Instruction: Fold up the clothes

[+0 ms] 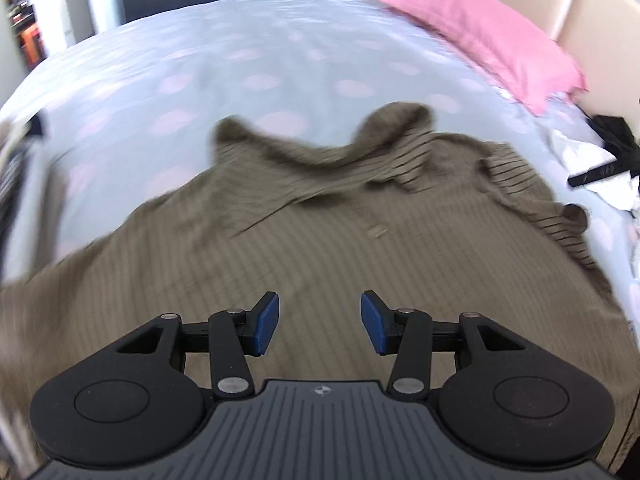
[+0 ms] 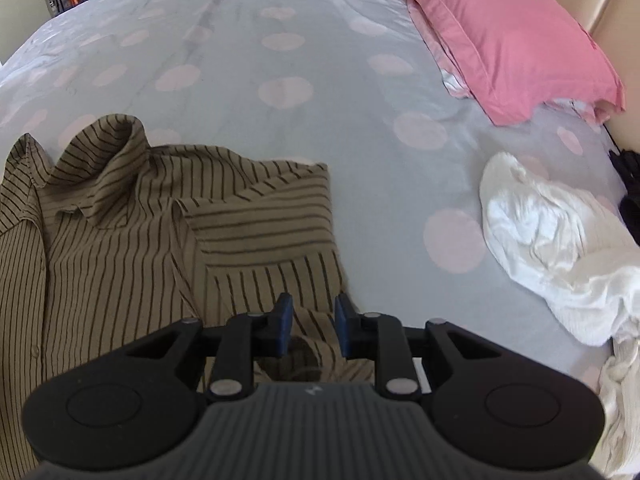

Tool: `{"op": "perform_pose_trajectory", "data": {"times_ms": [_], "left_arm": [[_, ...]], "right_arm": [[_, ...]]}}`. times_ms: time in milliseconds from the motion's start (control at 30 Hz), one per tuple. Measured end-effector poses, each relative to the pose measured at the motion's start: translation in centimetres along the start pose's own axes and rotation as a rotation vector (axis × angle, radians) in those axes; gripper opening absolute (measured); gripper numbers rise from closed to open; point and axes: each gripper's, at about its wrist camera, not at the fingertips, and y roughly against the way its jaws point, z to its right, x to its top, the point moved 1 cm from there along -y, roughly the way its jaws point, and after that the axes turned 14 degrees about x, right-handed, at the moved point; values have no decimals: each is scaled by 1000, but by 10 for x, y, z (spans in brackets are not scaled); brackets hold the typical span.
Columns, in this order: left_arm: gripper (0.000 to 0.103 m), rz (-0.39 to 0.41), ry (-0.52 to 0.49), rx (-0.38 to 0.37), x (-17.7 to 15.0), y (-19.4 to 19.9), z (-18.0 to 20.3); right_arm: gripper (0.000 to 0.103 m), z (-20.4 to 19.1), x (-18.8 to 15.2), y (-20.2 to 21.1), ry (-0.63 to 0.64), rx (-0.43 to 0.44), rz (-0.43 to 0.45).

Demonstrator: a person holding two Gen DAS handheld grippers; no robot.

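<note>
The left gripper (image 1: 319, 322) hangs released over the shirt (image 1: 320, 248), its blue pads (image 1: 266, 322) wide apart with nothing between them. The right gripper (image 2: 313, 326) stands part open at the shirt's (image 2: 120, 240) near right edge; a bunched fold of the striped cloth lies between its pads (image 2: 285, 322), but they do not press on it. The brown striped shirt lies spread on the bed (image 2: 280, 80), collar (image 2: 108, 148) at the far side and one sleeve folded across its right part. To the right of the shirt, well apart, lies a crumpled white garment (image 2: 552, 236). A pink pillow (image 2: 508, 32) rests at the bed's far right, against a beige headboard (image 1: 592, 12). The left view is blurred.
</note>
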Motion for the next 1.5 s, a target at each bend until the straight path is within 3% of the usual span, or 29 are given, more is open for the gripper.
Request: {"op": "perform_pose_trajectory", "data": {"times_ms": [67,167,300,533,733,867,933,967,1000,1067,1167,1267,1500], "left_arm": [[43,6,-21,-31,21,-8,28],[43,12,-47,-91,51,-25,73],[43,-6,-74,-147,81,-53,131],[43,-63,-88,-156,110,-104,196],[43,-119,-18,-185,124,-139,210],[29,-125,-25,-224,124,-149,223],[15,-122,-39,-234,124,-151,230],[4,-109,-37,-236,126,-150,231],[2,-95,-33,-238,127,-149,231],[0,-61,-20,-251,133,-144,231],[0,2,27,-280,149,-131,223],[0,10,117,-315,163,-130,211],[0,-63,157,-243,159,-169,202]], "right_arm": [[27,4,-12,3,-16,-12,-20],[37,9,-27,7,-40,-1,-37],[38,17,-38,5,-83,68,-70],[38,19,-36,5,-123,89,-65],[37,25,-32,-5,-140,82,-66],[36,36,-38,-12,-188,126,-95],[28,38,-40,-14,-197,139,-96],[19,39,-42,-15,-201,148,-95],[9,41,-43,-15,-210,158,-98],[1,42,-44,-12,-217,180,-97],[1,37,-44,-1,-191,214,-83],[1,21,-46,7,-116,263,-95],[1,-5,-57,-24,-49,320,-152]]}}
